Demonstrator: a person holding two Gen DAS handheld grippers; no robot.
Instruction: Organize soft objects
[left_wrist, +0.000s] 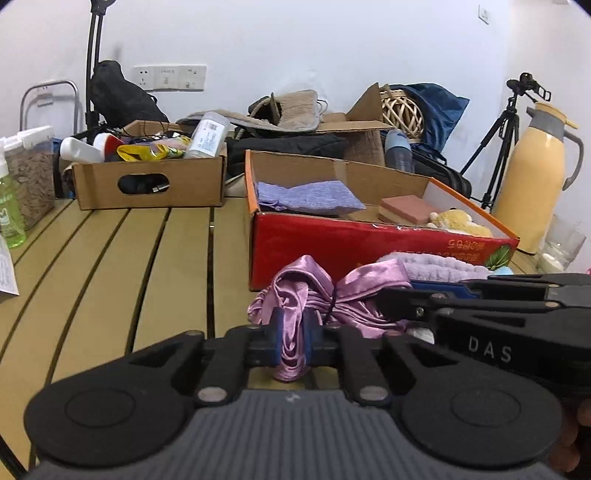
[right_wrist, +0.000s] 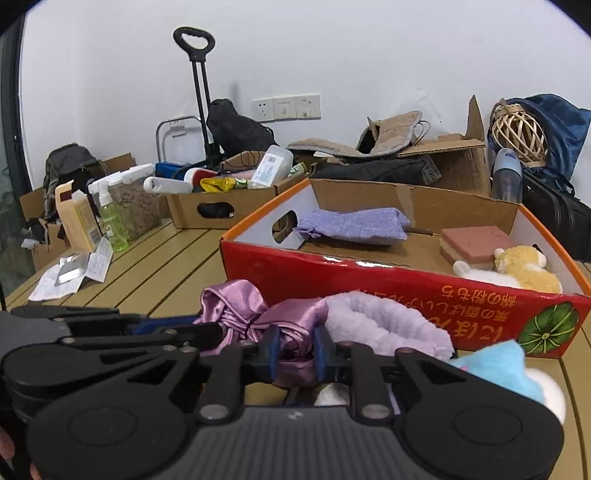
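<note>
A shiny purple satin cloth (left_wrist: 314, 291) lies bunched on the wooden table in front of the red cardboard box (left_wrist: 332, 243). My left gripper (left_wrist: 293, 338) is shut on one end of it. My right gripper (right_wrist: 295, 350) is shut on the other end of the satin cloth (right_wrist: 258, 314); it enters the left wrist view from the right. A fluffy lilac towel (right_wrist: 384, 325) and a light blue plush (right_wrist: 495, 365) lie beside the cloth. The red box (right_wrist: 369, 284) holds a lavender cloth pouch (right_wrist: 354, 225), a pink sponge (right_wrist: 472, 240) and a yellow plush toy (right_wrist: 524, 269).
A brown box (left_wrist: 147, 181) of bottles and packets stands behind on the left. A green spray bottle (right_wrist: 110, 225) and a food container (right_wrist: 136, 206) stand at the far left. A yellow thermos (left_wrist: 535, 177) and glasses (left_wrist: 561, 243) stand right of the red box. Clutter lines the wall.
</note>
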